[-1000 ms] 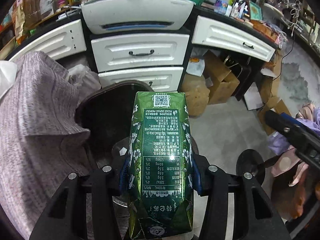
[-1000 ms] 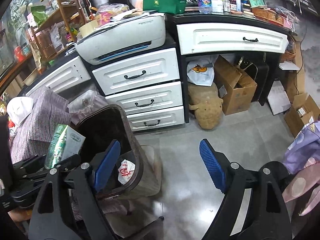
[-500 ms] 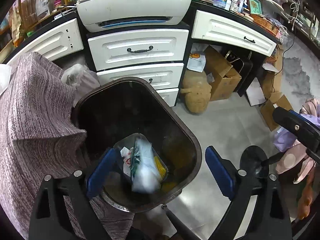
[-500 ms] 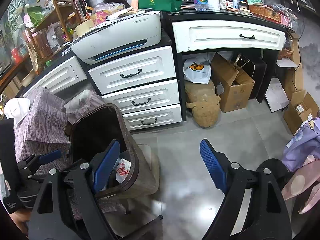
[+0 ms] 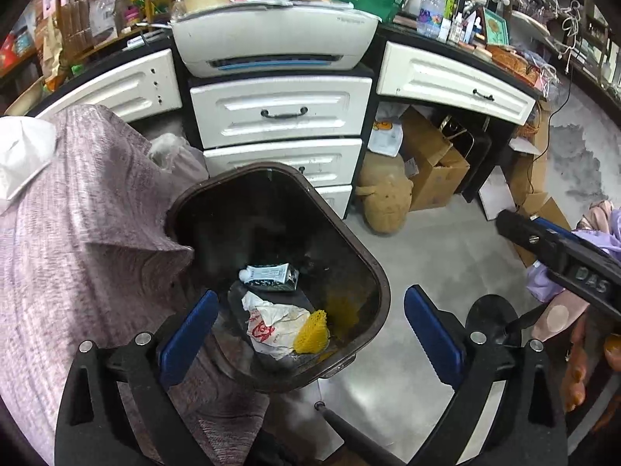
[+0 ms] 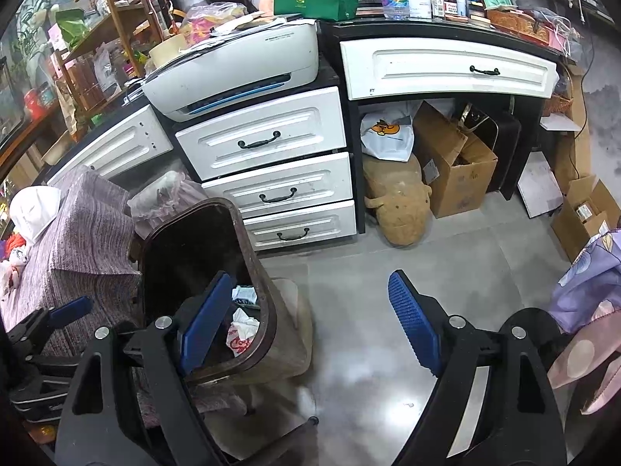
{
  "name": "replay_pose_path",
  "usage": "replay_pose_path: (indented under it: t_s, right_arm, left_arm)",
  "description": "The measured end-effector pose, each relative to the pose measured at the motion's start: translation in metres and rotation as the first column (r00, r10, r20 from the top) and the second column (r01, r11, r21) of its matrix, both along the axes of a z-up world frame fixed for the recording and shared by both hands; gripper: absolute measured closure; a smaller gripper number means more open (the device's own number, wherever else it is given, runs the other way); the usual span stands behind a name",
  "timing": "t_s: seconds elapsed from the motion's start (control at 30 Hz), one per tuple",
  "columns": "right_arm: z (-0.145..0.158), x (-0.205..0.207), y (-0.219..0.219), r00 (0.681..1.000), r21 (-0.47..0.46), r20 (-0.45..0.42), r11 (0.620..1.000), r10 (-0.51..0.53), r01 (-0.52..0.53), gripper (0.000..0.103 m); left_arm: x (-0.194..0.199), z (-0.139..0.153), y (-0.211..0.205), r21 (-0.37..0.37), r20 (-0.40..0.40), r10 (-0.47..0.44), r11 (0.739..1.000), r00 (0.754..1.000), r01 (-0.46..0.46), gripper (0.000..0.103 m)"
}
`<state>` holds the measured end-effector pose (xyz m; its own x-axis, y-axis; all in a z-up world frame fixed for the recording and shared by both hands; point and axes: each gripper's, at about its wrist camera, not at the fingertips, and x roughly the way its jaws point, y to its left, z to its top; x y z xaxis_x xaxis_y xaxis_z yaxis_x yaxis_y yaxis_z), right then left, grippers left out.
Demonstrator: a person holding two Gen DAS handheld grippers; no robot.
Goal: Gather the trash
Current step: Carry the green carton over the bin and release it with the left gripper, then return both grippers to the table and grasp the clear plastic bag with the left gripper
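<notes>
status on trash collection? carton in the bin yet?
Done: the drink carton lies inside the brown trash bin, beside a crumpled wrapper and yellow mesh. In hand: nothing; the left hand-held gripper is opening, empty, above the bin, and the right hand-held gripper is open, empty. Left: no further loose trash is identifiable here.

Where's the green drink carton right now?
In the left wrist view, the carton lies on its side at the bottom of the brown trash bin, just beyond the crumpled white wrapper.

Carton (image 5: 271,276) in bin (image 5: 372,272), drawers (image 5: 281,110) behind, printer (image 5: 275,40) above
</notes>
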<state>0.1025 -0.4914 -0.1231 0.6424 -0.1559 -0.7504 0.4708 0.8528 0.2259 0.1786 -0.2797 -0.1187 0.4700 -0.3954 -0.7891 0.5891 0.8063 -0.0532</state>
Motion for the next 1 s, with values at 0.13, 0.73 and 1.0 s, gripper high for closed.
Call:
replay_pose_path:
  t_s: [0.13,0.73,1.0]
  right_arm:
    - [0.002,0.003,0.005,1.0,0.005,0.006,1.0,0.014,-0.014,0.021]
    - [0.026,0.031,0.057,0.983,-0.033,0.049,0.984,0.177,-0.176,0.021]
    - [0.049,0.063,0.119,0.927,-0.05,0.076,0.93,0.367,-0.364,0.021]
  left_arm:
    - [-0.004,0.012,0.013,-0.03,0.003,0.008,1.0,1.0,-0.008,0.008]
    - [-0.022,0.087,0.105,-0.136,0.124,0.1,0.987,0.987,-0.083,0.006]
    - [-0.011,0.08,0.176,-0.114,0.092,0.249,0.965,0.964,-0.238,0.006]
